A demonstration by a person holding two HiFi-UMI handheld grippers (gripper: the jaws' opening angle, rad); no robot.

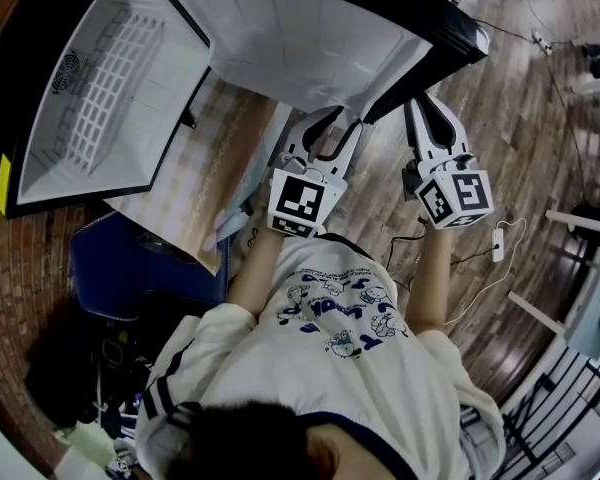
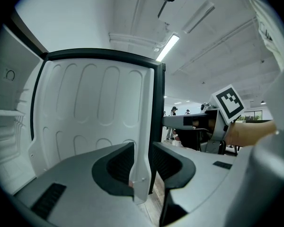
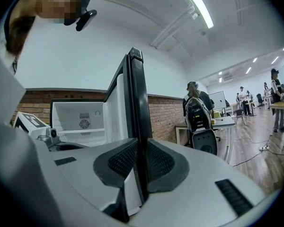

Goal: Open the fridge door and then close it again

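Fridge door [image 1: 300, 38]: stood swung well out from the fridge cabinet [image 1: 100, 98], with the white inner liner turned toward the cabinet's open compartment and the black outer skin turned away from it. Was held by the free edge, the one farthest from the cabinet, which ran upright.

Left gripper [image 2: 143, 167]: was closed to a narrow gap on the white inner lip of that edge, flush against one pad and with the dark edge strip just beside the other. Sat on the cabinet side of the door edge, so the nearer of the two to the cabinet.

Right gripper [image 3: 138, 162]: was clamped narrow on the black edge of the same door, with both ribbed pads touching it. Sat on the side away from the cabinet, just beside the left gripper.

Relation governing the next move: lay straight ahead of both grippers, edge-on between each pair of jaws, with the cabinet opening off to the person's left. Judged to be at or near full opening, with the closing half of the task not yet done. Would presumably call for a sweep of the gripped edge in an arc back toward the cabinet, pushed from the right gripper's side and guided from the left. Risked a slip of the left pads off the thin lip.
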